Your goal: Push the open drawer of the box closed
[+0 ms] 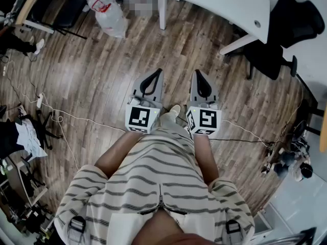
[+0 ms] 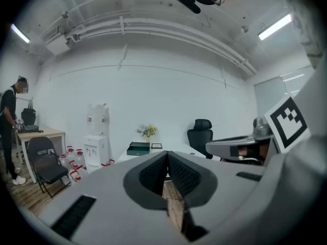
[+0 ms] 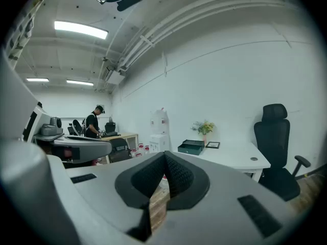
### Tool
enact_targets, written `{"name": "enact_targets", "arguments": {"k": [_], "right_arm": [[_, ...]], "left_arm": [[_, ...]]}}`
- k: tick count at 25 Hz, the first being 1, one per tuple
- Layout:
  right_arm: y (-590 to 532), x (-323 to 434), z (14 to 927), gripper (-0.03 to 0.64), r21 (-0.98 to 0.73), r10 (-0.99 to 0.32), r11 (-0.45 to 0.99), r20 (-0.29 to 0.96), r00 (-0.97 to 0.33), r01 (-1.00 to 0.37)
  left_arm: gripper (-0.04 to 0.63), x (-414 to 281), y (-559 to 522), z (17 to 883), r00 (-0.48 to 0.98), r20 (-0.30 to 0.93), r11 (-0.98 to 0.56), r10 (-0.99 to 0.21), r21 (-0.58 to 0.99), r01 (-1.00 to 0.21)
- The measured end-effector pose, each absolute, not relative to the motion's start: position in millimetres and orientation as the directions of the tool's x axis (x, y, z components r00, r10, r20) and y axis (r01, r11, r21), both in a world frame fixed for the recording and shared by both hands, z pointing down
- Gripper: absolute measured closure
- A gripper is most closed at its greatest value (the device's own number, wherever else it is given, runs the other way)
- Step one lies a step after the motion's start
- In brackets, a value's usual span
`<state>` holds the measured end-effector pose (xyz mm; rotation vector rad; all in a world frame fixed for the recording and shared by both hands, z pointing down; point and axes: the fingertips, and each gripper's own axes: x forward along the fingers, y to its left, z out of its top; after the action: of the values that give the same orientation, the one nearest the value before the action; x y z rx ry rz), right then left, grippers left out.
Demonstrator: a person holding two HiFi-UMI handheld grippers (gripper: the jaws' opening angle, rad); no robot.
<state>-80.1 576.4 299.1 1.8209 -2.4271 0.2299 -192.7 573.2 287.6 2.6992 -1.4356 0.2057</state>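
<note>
While the left gripper (image 1: 152, 80) and right gripper (image 1: 201, 80) hang clenched and empty mid-frame above the wooden floor (image 1: 102, 70), the task looks unstarted: the box (image 2: 139, 148) sits far off on the white desk (image 3: 240, 157), drawer state unreadable.

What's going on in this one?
A person stands on the wood floor holding the left gripper and right gripper side by side, both shut and empty. A dark box sits on the white table across the room, far from both. Whether its drawer is open is too small to tell. The pushing has not begun.
</note>
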Motion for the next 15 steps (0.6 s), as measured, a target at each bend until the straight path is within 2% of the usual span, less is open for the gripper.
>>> {"name": "enact_targets", "arguments": {"k": [7,15], "right_arm": [[588.1,-51.0,298.1,0.607,-0.157,-0.928,0.33,0.129,-0.35,-0.931],[596.0,-24.9,298.1,0.607,-0.166,-0.905,0.394,0.104,-0.413,-0.904]], "left_arm": [[0.594,-163.7,582.6,290.0,0.522,0.15,-0.526,-0.84,0.015,-0.851],[0.594,-128.8,595.4,297.9,0.492,0.154,-0.496,-0.857,0.016,-0.868]]}}
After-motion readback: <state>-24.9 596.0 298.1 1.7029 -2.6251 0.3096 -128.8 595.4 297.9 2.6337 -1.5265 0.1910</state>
